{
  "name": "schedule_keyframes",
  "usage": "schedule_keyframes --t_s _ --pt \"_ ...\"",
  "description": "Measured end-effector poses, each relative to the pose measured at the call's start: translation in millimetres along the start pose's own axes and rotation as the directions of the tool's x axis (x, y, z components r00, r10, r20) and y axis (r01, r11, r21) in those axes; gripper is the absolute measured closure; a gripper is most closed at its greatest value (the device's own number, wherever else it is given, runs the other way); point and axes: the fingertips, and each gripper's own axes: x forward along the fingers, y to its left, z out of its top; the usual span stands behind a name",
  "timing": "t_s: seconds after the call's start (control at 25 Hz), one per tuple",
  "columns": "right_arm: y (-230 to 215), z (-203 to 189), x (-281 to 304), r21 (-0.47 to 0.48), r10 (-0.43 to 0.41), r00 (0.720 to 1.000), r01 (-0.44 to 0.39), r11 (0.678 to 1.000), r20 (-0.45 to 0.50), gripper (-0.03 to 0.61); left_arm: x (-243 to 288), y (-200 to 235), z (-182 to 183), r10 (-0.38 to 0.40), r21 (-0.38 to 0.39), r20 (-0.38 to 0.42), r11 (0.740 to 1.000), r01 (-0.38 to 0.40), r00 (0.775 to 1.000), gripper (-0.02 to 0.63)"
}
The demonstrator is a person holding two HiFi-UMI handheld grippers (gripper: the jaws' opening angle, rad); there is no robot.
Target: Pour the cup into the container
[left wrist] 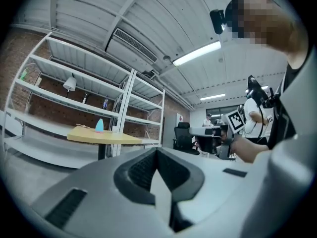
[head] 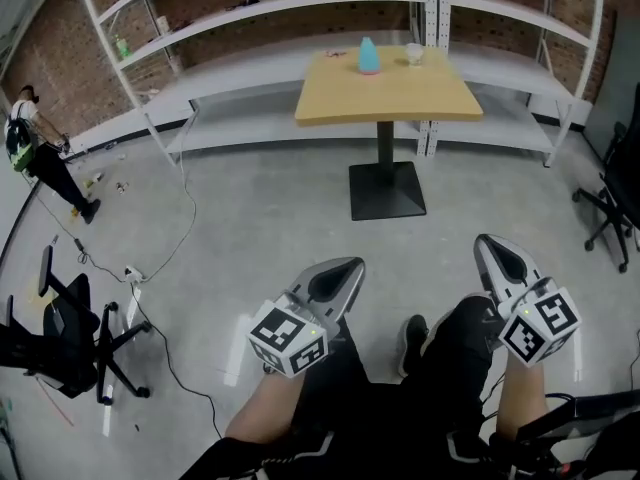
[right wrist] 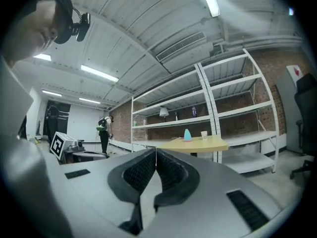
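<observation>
Holding low, well short of the table (head: 400, 103): left gripper (head: 351, 265) jaws pressed together, nothing between them; right gripper (head: 486, 241) likewise closed and empty. Clear cup (head: 414, 55) stands near the table's far edge. Blue container (head: 368, 56) near it, same edge, both well apart from either gripper.

The cup (head: 413, 55) is too small to show its contents. An office chair (head: 612, 206) is cut off at the right edge.

Closed hand-held gripper (right wrist: 156, 152) points toward table (right wrist: 198, 144).
</observation>
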Motion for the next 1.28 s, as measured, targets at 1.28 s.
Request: schedule_keyframes --t_s 1.28 --pt "-181 -9 227 0.025 -0.03 0.999 0.031 0.999 -0.01 0.576 198 194 22 -0.025 0.054 0.004 0.998 0.025 1.0 0.621"
